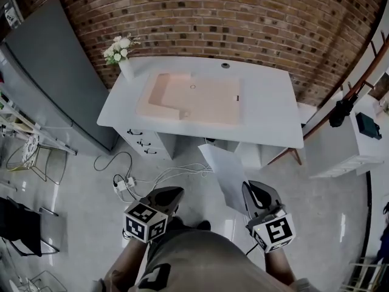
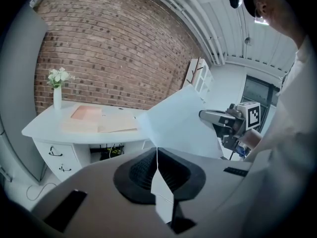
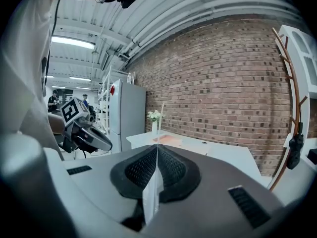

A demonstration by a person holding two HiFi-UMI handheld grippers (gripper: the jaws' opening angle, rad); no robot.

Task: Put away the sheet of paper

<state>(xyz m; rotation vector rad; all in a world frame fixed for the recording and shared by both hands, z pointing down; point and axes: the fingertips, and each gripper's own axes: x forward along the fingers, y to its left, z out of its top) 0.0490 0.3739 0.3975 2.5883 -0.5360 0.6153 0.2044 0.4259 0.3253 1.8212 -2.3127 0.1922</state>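
The white sheet of paper [image 1: 226, 172] hangs over the floor in front of the white desk [image 1: 267, 102], with my right gripper [image 1: 250, 190] shut on its near edge. The right gripper view has the sheet [image 3: 159, 123] edge-on, rising from between the closed jaws of the right gripper [image 3: 157, 150]. In the left gripper view the sheet [image 2: 178, 125] spreads wide, held by the right gripper [image 2: 205, 115]. My left gripper [image 1: 173, 193] is shut, a little left of the paper and apart from it. A pink folder [image 1: 194, 96] lies on the desk.
A vase of white flowers [image 1: 121, 53] stands on the desk's left back corner. A grey fridge [image 1: 55, 72] is to the left. A power strip with cables [image 1: 124, 184] lies on the floor. A white shelf unit [image 1: 358, 139] stands at the right.
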